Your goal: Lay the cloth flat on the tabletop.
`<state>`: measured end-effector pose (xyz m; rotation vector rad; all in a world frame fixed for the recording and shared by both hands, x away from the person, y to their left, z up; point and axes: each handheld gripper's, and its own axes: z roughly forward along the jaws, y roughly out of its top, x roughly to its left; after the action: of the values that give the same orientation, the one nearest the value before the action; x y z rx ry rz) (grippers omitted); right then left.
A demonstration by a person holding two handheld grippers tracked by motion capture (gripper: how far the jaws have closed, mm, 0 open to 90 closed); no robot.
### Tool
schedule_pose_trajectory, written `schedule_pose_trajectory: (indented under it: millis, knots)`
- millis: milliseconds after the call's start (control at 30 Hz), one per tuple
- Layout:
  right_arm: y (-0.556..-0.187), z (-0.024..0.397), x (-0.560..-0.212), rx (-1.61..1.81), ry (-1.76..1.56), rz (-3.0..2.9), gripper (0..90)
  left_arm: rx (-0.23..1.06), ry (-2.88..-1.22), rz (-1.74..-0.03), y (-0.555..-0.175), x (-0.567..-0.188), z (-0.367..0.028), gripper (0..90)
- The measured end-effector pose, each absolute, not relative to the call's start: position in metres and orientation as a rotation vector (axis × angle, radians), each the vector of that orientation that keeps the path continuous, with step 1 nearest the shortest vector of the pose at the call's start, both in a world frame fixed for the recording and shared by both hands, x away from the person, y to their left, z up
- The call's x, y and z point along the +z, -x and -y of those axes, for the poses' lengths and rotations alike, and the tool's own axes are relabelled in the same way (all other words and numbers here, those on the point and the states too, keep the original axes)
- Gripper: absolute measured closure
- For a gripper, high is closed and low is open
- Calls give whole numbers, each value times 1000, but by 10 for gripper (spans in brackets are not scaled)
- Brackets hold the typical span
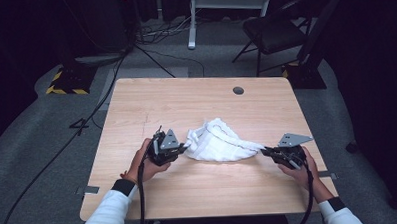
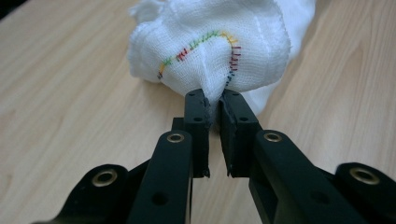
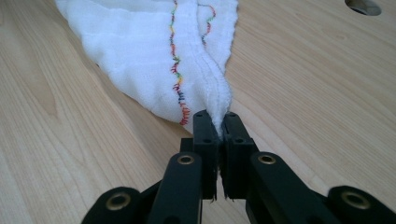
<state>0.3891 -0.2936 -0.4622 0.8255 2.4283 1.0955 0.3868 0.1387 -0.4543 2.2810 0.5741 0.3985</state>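
Note:
A white cloth (image 1: 217,141) with a rainbow-stitched hem lies bunched in the middle of the wooden table (image 1: 201,102). My left gripper (image 1: 183,148) is at the cloth's left end. In the left gripper view its jaws pinch a fold of the white cloth (image 2: 210,51) between the pads, so the left gripper (image 2: 212,100) is shut on it. My right gripper (image 1: 264,150) holds the cloth's right corner. In the right gripper view the right gripper (image 3: 215,122) is shut on the tapered end of the white cloth (image 3: 154,51) beside the coloured stitching.
A round cable hole (image 1: 238,90) sits near the table's far edge, seen too as the hole (image 3: 363,5) in the right gripper view. Beyond the table stand a black chair (image 1: 274,34) and a white desk frame (image 1: 228,6). Cables cross the grey floor at left.

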Motion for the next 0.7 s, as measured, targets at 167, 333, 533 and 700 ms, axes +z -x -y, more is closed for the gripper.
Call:
schedule_pose_trajectory:
  millis: [167, 333, 533, 700]
  knots:
    - [-389, 293, -467, 1072, -833, -2454, 853, 371, -2322, -612, -379, -468, -149, 799]
    - [-388, 293, -469, 1051, -823, -2470, 804, 372, -2303, -656, -372, -468, -160, 717]
    - [-387, 299, -466, 1074, -858, -2441, 708, 395, -2241, -704, -367, -460, -177, 586]
    - [-388, 299, -463, 1103, -865, -2432, 681, 415, -2195, -715, -372, -452, -179, 506]
